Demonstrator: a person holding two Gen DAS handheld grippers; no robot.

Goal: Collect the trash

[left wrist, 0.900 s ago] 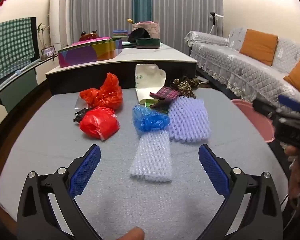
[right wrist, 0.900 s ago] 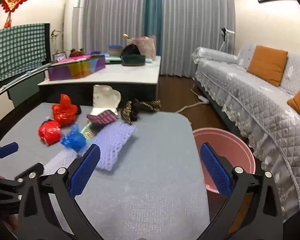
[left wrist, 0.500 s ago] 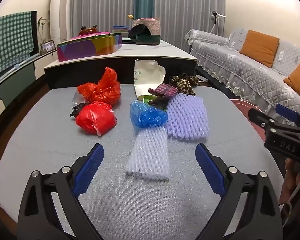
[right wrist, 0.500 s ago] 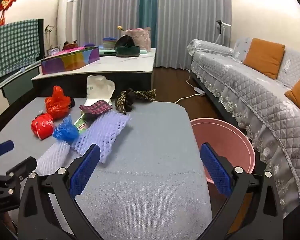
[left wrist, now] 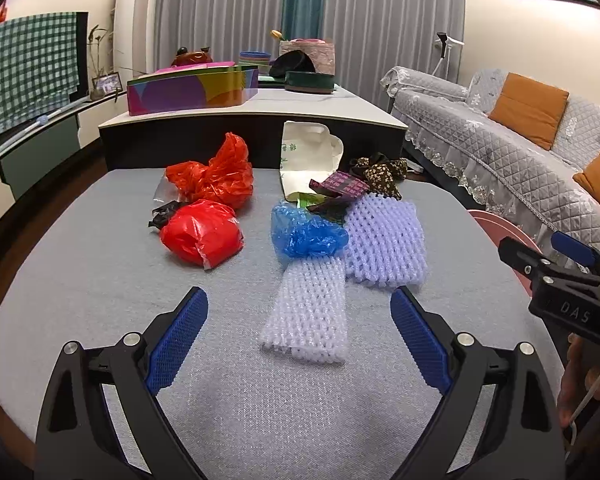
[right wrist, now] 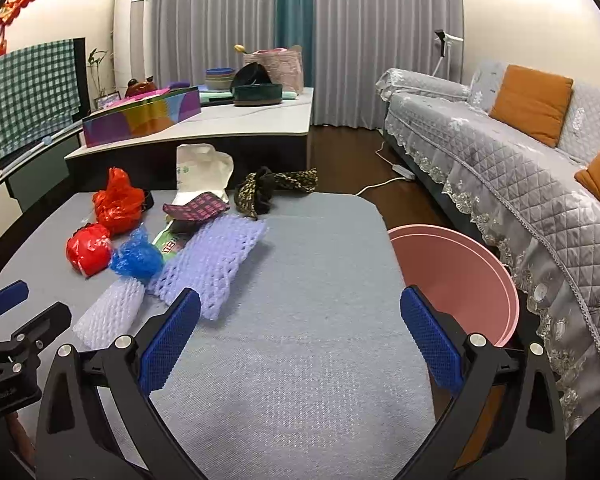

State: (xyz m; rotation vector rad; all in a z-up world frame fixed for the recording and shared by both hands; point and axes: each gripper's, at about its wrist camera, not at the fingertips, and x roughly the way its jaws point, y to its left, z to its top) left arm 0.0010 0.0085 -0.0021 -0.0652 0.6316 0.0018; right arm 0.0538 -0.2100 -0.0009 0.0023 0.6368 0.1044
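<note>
Trash lies on a grey mat point(left wrist: 100, 280): a white foam net point(left wrist: 308, 316), a purple foam net point(left wrist: 384, 240), a blue plastic wad point(left wrist: 306, 234), a red ball of plastic point(left wrist: 202, 232), a red bag point(left wrist: 216, 176), a white paper bag point(left wrist: 306, 156), a dark wrapper point(left wrist: 340, 186) and a patterned cloth point(left wrist: 380, 170). My left gripper point(left wrist: 300, 344) is open and empty, its fingers either side of the white foam net's near end. My right gripper point(right wrist: 298, 340) is open and empty over bare mat. A pink bin point(right wrist: 456, 276) stands off the mat's right edge.
A low white table point(right wrist: 236, 128) with a colourful box point(right wrist: 140, 120) and bowls stands behind the mat. A grey sofa point(right wrist: 500, 152) with orange cushions runs along the right. The right gripper also shows at the right edge of the left wrist view point(left wrist: 560, 276).
My left gripper has moved slightly forward toward the white foam net. My right gripper has shifted a little forward and left over the mat. Both stay open.
</note>
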